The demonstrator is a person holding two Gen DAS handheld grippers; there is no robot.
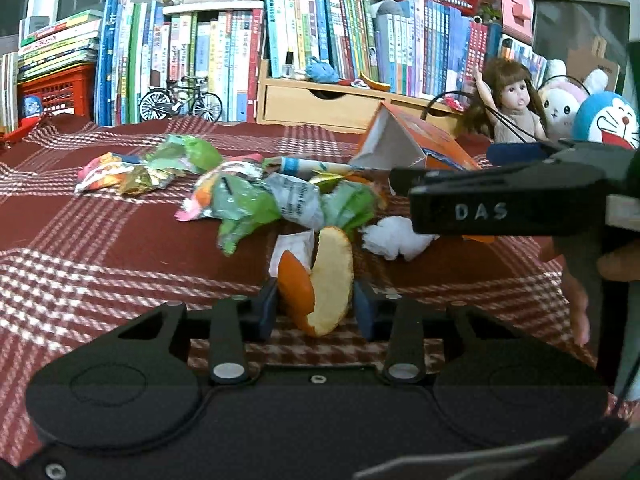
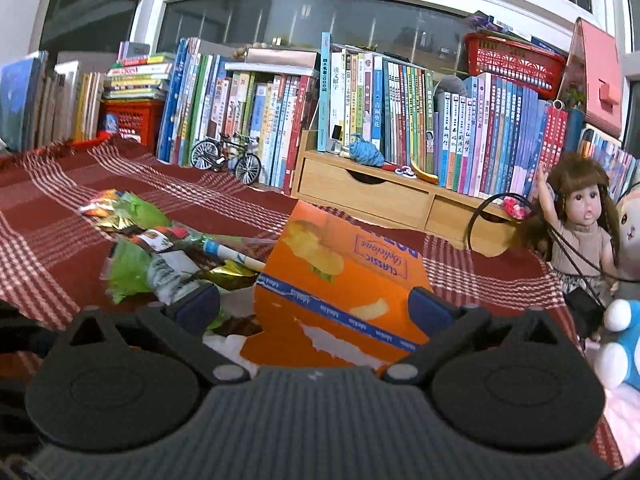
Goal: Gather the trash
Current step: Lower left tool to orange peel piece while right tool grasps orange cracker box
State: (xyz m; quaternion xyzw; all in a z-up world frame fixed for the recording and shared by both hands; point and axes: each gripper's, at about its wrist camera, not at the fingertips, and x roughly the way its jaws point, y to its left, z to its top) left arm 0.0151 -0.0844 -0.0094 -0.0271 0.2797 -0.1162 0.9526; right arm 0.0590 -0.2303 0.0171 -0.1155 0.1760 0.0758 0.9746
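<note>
Trash (image 1: 256,196) litters a red plaid cloth (image 1: 100,248). The left gripper (image 1: 316,304) pinches an orange peel (image 1: 324,280) (pith outward). The right gripper (image 2: 316,308) spreads wide around an orange box (image 2: 340,276).

Dim, even indoor light, warped by my fisheye lenses

The dark glass window panes (image 2: 304,20) behind the row of upright colourful books (image 2: 400,120) gave no daylight; shadows on the red-and-white checked cloth (image 1: 100,248) were soft. Edges bowed strongly, corners went black, and the crumpled white tissue (image 1: 394,236) looked slightly washed out and soft.
</note>
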